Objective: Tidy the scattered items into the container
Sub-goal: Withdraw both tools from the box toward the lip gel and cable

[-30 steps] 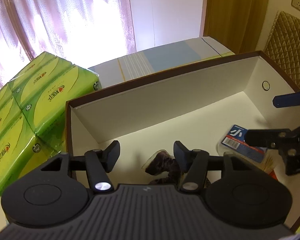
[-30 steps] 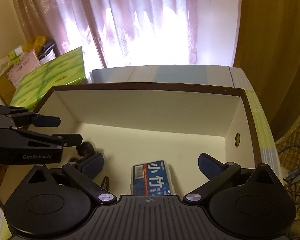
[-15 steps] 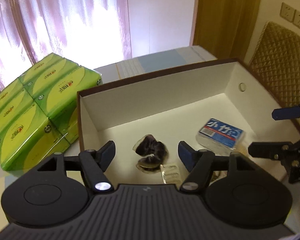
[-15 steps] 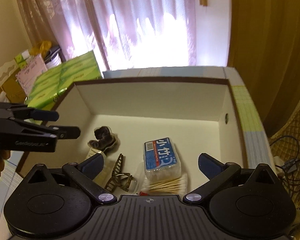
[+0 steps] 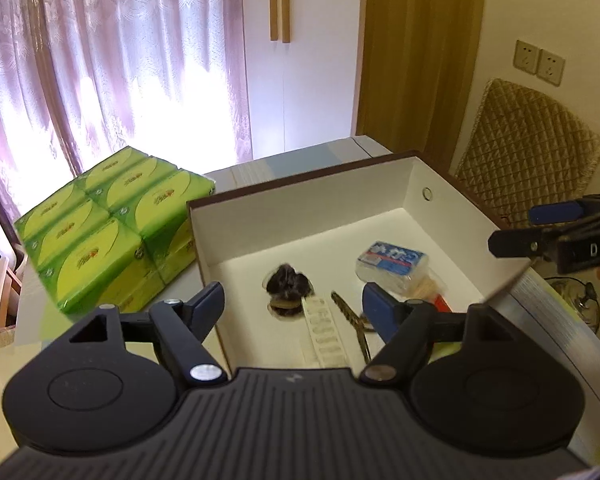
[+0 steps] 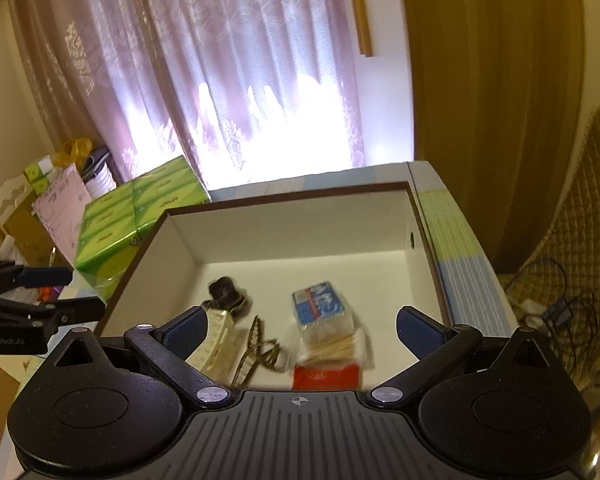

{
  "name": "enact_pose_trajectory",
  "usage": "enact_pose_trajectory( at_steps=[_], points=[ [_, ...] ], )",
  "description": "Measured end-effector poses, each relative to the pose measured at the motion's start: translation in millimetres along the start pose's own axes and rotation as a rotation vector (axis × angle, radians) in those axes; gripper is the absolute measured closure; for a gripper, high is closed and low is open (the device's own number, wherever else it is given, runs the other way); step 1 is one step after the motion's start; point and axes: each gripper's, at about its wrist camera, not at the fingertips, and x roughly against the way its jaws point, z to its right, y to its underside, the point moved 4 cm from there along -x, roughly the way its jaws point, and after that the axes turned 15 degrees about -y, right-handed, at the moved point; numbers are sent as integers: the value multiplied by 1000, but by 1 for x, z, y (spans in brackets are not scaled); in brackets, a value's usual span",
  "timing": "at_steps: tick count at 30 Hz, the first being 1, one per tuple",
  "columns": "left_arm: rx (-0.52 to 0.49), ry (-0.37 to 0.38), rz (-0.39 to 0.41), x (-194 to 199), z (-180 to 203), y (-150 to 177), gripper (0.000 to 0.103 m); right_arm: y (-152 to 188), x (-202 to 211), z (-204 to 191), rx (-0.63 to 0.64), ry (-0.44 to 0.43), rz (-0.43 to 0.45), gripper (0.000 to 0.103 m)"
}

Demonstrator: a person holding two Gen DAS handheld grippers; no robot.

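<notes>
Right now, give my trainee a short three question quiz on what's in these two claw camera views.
1. True or false: the left claw holds the dark hair scrunchie.
2. What sits in the box on top of the cotton swabs? A) blue-labelled pack B) hair claw clip C) green tissue packs
3. Fill in: the green tissue packs sit ___ the box.

Key: 1 false; 2 A, the blue-labelled pack; 3 outside.

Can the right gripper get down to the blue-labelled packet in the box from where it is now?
Probably yes: the right gripper is open and empty above the box, whose top is open, and nothing covers the blue-labelled packet.
</notes>
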Motion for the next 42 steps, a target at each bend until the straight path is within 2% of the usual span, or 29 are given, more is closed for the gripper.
enact_pose_trajectory(
  at_steps=[4,8,14,18,23,29,33,40,42],
  points=[
    [-13,-5,0,20,-7,20,29,26,9,-11,-25,16,-36,0],
    [-58,-1,-17,33,-13,50,29,65,12,-18,-75,28,-108,0],
    [-129,27,-122,30,-14,104,29,128,9,-21,-167,74,-217,0],
    [-179,38,-177,23,-8,134,29,156,4,-28,-218,83,-263,0],
    [-244,37,-200,12,-4,153,29,168,-8,-39,-254,82,-274,0],
    [-268,64,-203,1,-5,160,29,178,-20,-53,-274,88,-257,0],
    [-319,83,-207,-8,-1,166,29,181,-30,-54,-314,111,-252,0],
    [-415,170,-203,-21,7,174,29,183,-47,-56,-334,160,-248,0],
    [-452,186,-194,-24,10,176,26,183,-50,-57,-334,170,-252,0]
  ],
)
